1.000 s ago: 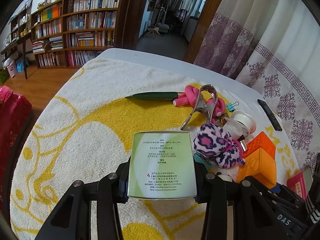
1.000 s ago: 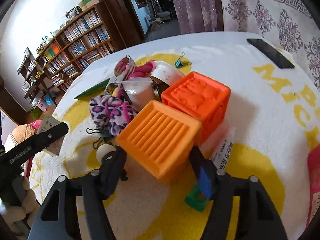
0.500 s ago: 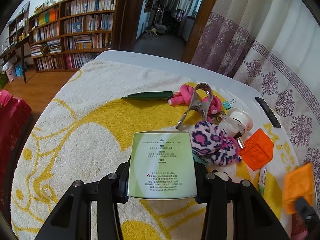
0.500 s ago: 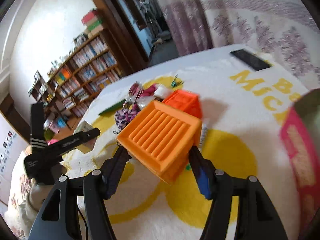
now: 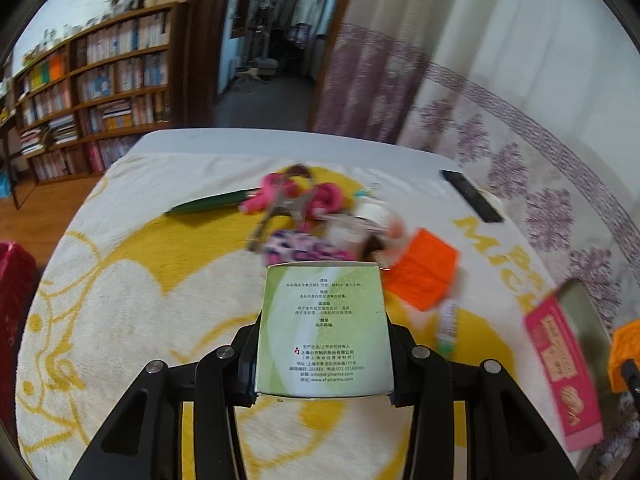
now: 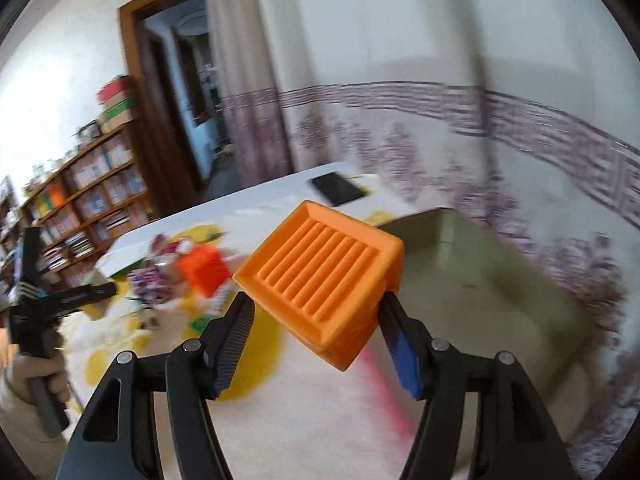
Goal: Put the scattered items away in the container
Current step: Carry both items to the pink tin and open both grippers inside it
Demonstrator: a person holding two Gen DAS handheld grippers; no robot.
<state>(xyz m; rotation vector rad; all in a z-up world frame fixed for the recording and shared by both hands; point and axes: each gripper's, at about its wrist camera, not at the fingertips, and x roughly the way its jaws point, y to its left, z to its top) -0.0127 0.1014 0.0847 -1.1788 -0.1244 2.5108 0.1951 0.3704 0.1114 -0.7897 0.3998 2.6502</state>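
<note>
Pinching ribbed orange block (image 6: pixel 320 276), right gripper (image 6: pixel 316 344) beside container (image 6: pixel 500 280); left gripper (image 5: pixel 324 364) clamps green box (image 5: pixel 324 328).

Your left claw (image 5: pixel 324 364) is matte black with round silver screws along its arms; your right claw (image 6: pixel 316 344) matches, ribbed pads, one finger (image 6: pixel 404 354) blue-faced.

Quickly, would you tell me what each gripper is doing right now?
Left gripper: shut on the green medicine box.
Right gripper: shut on the ridged orange block.
</note>
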